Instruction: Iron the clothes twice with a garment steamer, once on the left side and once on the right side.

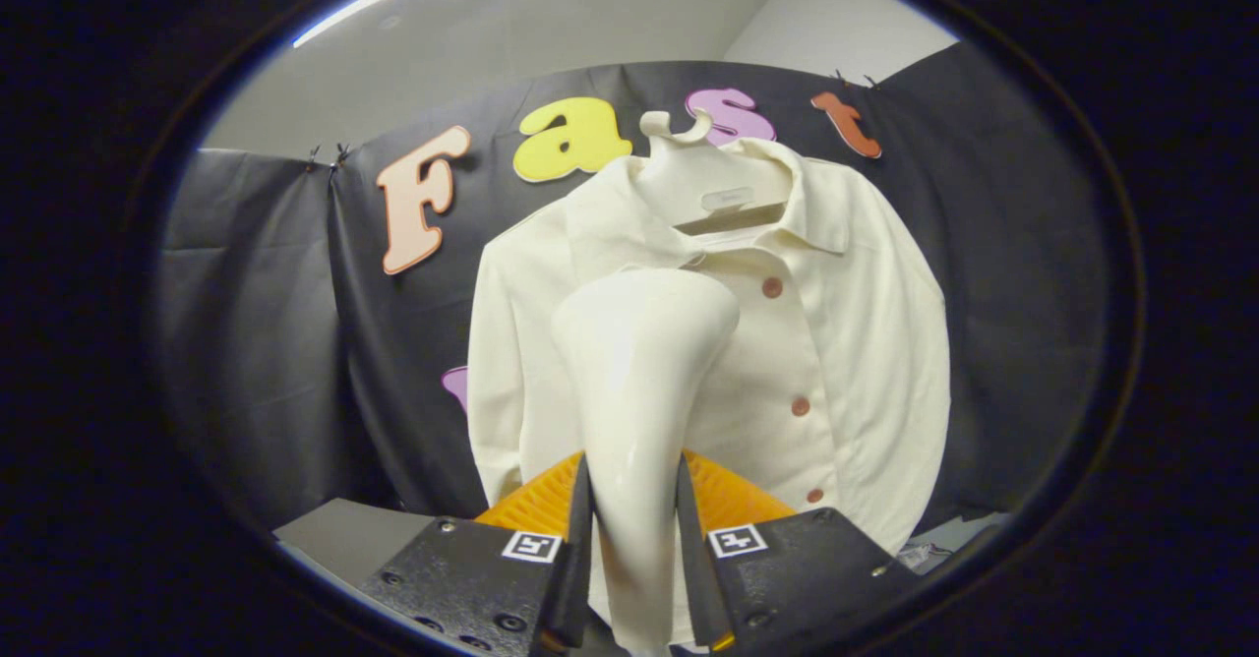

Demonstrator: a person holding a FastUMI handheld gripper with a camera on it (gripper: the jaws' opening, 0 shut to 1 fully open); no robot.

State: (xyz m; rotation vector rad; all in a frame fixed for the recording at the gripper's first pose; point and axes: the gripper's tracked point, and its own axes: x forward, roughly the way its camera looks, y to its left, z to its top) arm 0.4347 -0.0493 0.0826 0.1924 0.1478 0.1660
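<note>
Black cloth wall behind shirt [846, 342]; steamer [634, 411] clamped between jaws.

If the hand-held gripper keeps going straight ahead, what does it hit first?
Probably the shirt: the steamer clamped in the hand-held gripper leads, its head before the shirt's front. The gap is unclear.
</note>
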